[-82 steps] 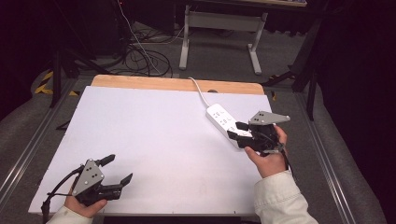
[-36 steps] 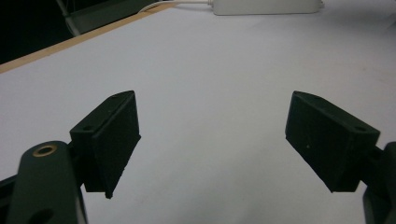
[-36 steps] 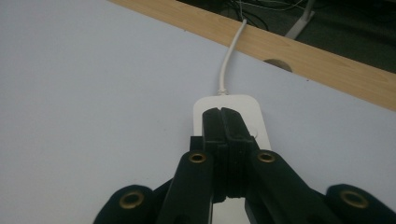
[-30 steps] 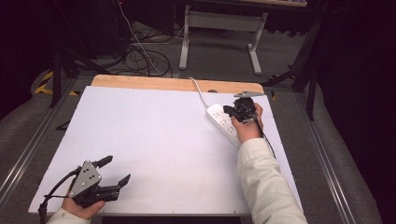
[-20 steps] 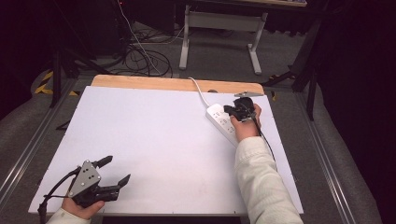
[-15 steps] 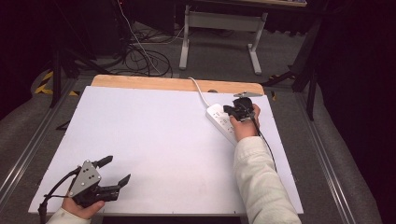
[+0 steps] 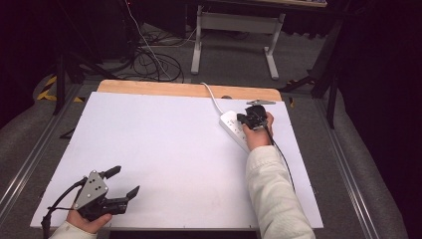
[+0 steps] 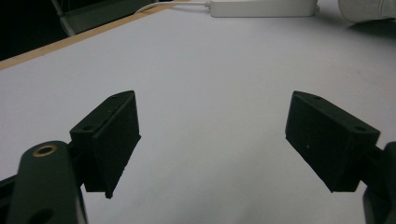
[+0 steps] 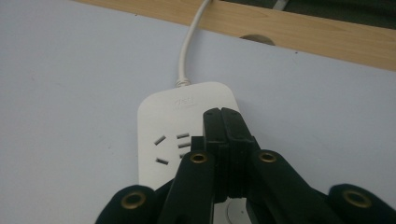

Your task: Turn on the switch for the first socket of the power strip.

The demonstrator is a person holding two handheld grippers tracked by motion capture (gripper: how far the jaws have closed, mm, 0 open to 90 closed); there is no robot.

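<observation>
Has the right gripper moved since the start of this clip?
Yes. The right gripper has gone up the table toward the wooden far edge, from the power strip's near end to over its cord end, jaws closed together.

Held the left gripper [image 7: 122, 182] low at seven o'clock, jaws spread wide. Reached the right gripper [image 7: 244, 118] out to one o'clock, sleeved forearm [image 7: 271, 189] extended, jaws pressed together.
</observation>
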